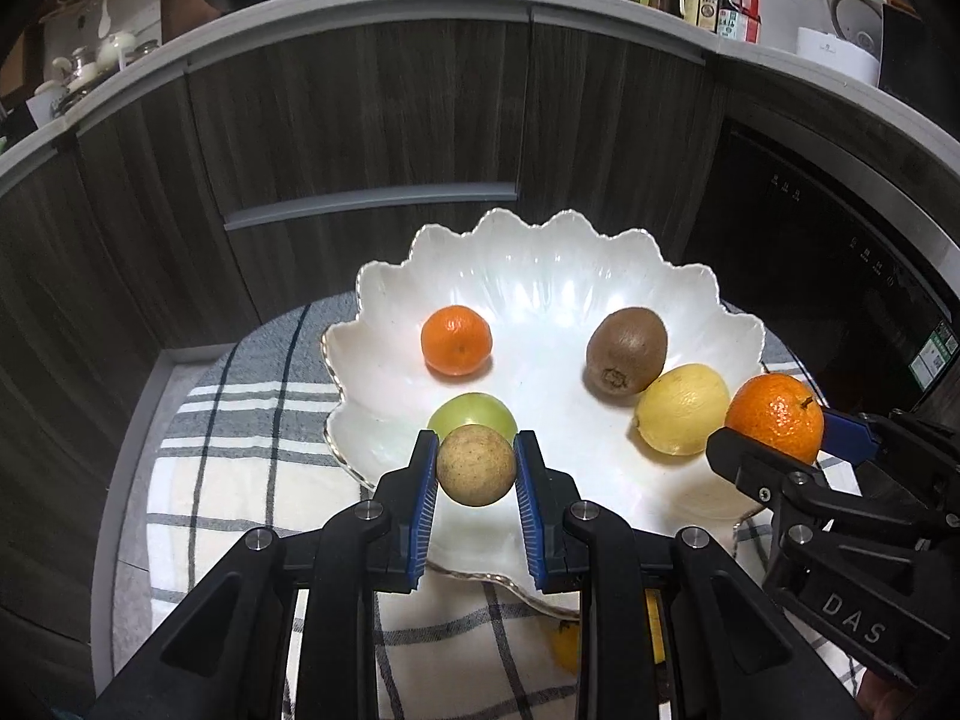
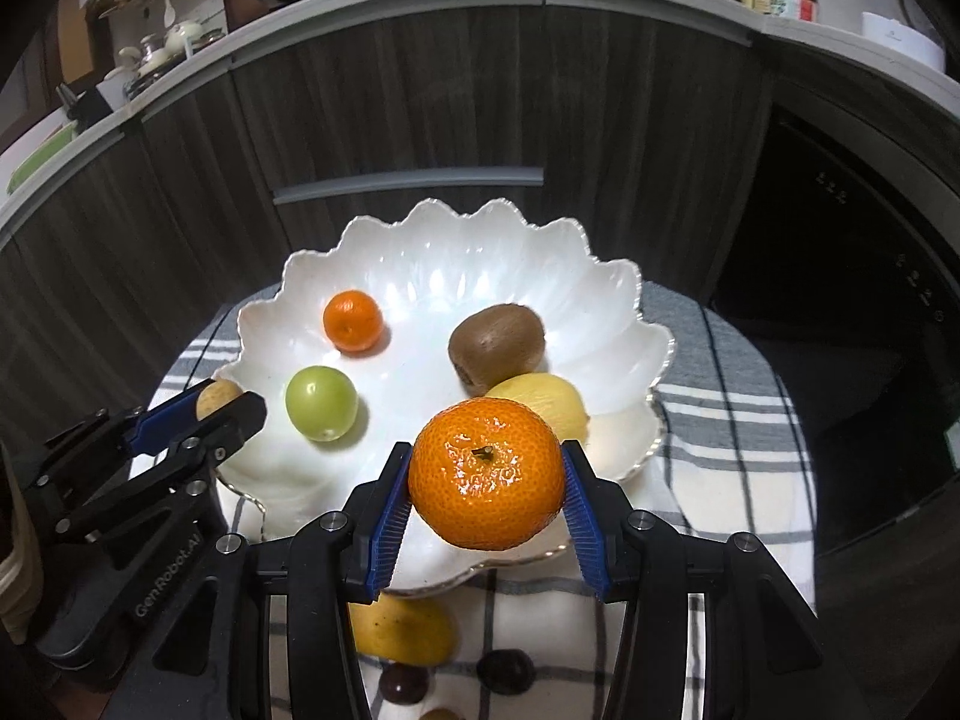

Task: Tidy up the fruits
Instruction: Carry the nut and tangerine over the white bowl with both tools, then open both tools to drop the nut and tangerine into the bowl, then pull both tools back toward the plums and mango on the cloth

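Both tongs are loaded over the scalloped white bowl (image 1: 540, 276). The left gripper (image 1: 476, 468) is clenched on a small tan round fruit (image 1: 476, 465), held above the bowl's near rim. The right gripper (image 2: 486, 474) is clamped around a big orange mandarin (image 2: 487, 471), stem up, above the bowl's near right edge. Down in the bowl: a small mandarin (image 1: 456, 339) at the far left, a green fruit (image 2: 321, 402) nearer the front, a kiwi (image 1: 626, 350) touching a lemon (image 1: 681, 409) on the right. The bowl sits on a checked cloth (image 1: 240, 420); a yellow fruit (image 2: 402, 630) and two dark ones (image 2: 505, 671) lie just in front of it.
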{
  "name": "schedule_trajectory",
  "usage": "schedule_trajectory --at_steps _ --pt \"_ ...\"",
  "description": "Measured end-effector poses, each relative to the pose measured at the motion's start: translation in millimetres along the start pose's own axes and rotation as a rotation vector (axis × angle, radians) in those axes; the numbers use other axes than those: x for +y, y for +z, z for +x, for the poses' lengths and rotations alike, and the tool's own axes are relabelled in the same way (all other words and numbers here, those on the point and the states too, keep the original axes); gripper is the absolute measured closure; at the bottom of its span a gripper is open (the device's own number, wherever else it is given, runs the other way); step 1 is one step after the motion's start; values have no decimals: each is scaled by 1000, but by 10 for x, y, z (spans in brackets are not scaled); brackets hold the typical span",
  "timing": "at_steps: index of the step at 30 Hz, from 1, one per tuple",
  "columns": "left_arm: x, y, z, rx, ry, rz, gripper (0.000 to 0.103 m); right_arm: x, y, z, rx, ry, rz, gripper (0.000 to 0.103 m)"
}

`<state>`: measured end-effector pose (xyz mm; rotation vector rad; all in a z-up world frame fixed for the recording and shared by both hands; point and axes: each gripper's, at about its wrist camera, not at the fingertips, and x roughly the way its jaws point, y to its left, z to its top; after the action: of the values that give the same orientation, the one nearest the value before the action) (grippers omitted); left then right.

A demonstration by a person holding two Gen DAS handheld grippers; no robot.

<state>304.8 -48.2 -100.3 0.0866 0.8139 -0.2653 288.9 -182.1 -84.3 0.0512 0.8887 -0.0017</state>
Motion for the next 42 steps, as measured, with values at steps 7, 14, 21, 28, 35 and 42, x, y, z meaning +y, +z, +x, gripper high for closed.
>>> schedule_trajectory --at_steps 7,14,21,28,35,42 --pt "14 -4 150 40 -11 -10 77 5 -5 148 30 16 -12 54" --pt "25 -12 126 44 18 -12 47 -17 14 137 22 3 -10 39" --pt "-9 -51 -21 28 45 0 35 -79 33 -20 -18 -53 -8 30" --pt "-96 -55 -255 3 47 11 35 -163 -18 -223 -35 -73 16 29" --pt "-219 -112 -585 -34 46 29 35 -230 -134 -539 -66 -76 29 29" --pt "-325 -226 -784 -46 46 32 35 -305 -281 -773 -84 -83 37 29"
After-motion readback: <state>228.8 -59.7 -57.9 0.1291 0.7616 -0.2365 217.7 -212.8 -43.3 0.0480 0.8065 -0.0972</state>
